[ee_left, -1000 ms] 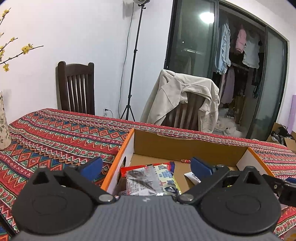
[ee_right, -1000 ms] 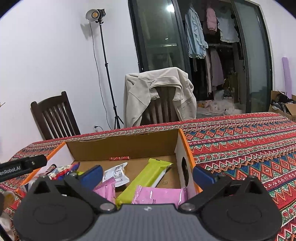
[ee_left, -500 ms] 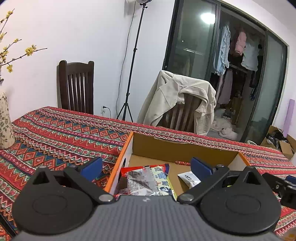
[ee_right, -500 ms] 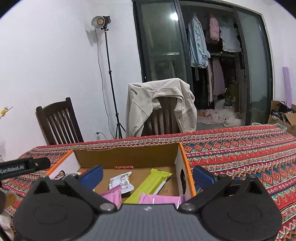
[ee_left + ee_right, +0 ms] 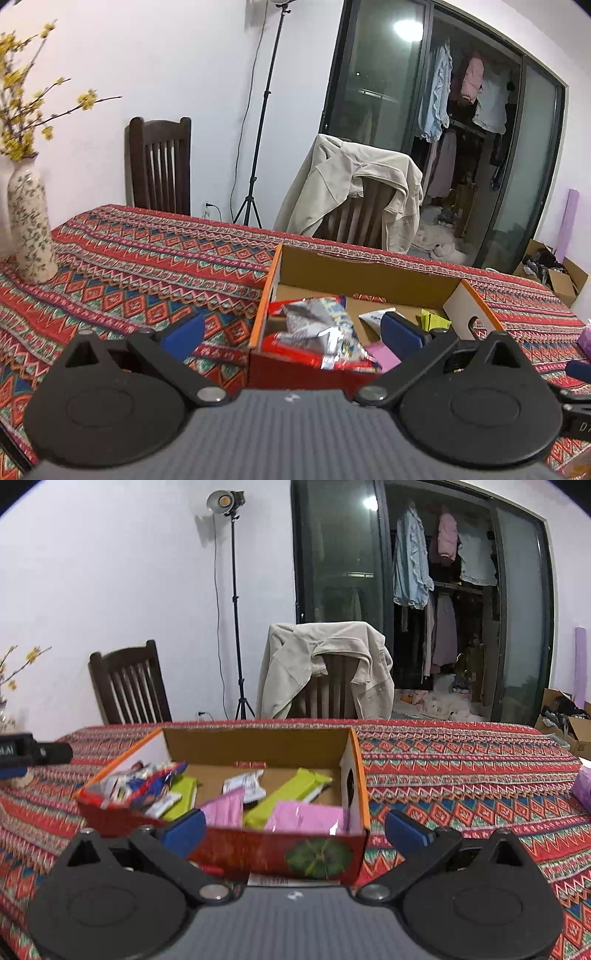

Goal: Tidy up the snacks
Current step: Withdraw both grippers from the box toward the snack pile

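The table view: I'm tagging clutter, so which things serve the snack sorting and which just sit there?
Job:
cardboard box
green packets
pink packets
left gripper, right gripper, both open and empty

Lying about:
vase
jacket on a chair
light stand

Dim indoor light, fisheye-bent edges, glass glare

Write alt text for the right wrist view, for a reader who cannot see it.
An open cardboard box full of snack packets, among them pink packets and a green bar, sits on a red patterned tablecloth. The right tongs, open and empty, frame its near wall. Behind stand two chairs, one draped with a beige jacket.
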### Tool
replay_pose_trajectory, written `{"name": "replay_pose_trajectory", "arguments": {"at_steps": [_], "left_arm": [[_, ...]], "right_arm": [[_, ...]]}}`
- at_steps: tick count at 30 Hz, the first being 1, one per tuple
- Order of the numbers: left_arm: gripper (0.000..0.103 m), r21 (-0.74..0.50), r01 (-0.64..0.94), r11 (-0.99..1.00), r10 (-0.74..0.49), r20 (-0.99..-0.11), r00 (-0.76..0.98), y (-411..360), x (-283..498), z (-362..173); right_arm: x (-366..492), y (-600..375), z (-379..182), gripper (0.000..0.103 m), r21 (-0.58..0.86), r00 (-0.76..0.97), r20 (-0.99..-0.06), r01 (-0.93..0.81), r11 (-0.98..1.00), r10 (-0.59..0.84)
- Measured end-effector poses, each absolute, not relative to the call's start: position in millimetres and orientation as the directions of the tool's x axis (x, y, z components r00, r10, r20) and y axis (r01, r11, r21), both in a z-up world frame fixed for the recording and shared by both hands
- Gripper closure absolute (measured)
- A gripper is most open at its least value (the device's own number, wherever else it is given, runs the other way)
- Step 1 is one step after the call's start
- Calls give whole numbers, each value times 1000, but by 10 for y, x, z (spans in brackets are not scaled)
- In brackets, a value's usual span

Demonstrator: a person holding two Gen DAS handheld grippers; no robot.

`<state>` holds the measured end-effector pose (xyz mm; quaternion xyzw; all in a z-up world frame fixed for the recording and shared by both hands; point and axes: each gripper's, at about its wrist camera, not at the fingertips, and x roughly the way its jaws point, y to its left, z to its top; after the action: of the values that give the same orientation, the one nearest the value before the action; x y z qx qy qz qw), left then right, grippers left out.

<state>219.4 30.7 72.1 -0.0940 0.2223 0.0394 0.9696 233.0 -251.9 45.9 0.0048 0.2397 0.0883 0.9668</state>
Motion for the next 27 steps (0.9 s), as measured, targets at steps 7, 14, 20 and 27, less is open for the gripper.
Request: {"name": "replay_pose_trajectory", "arguments": {"at_steps": [7,14,20,27], "left_arm": [[0,-165,-101,981,17,-450,893,376,1857,605],[0,-131,-81,988,16,-439,898,319,1628,393],[0,-120,-92,988,28,-456,889,330,1670,213],[0,-128,-101,987,29,-476,879,384,1703,98]], "right_arm": [[2043,-2509,310,0,30,851,-490,-201,979,189],[1850,-2415,116,0,12,822,-523,-256,967,224],[1827,-2347,-25,0,-12,826,-527,-245,970,202],[1892,-2420,-115,0,17,823,-537,-207,978,184]]}}
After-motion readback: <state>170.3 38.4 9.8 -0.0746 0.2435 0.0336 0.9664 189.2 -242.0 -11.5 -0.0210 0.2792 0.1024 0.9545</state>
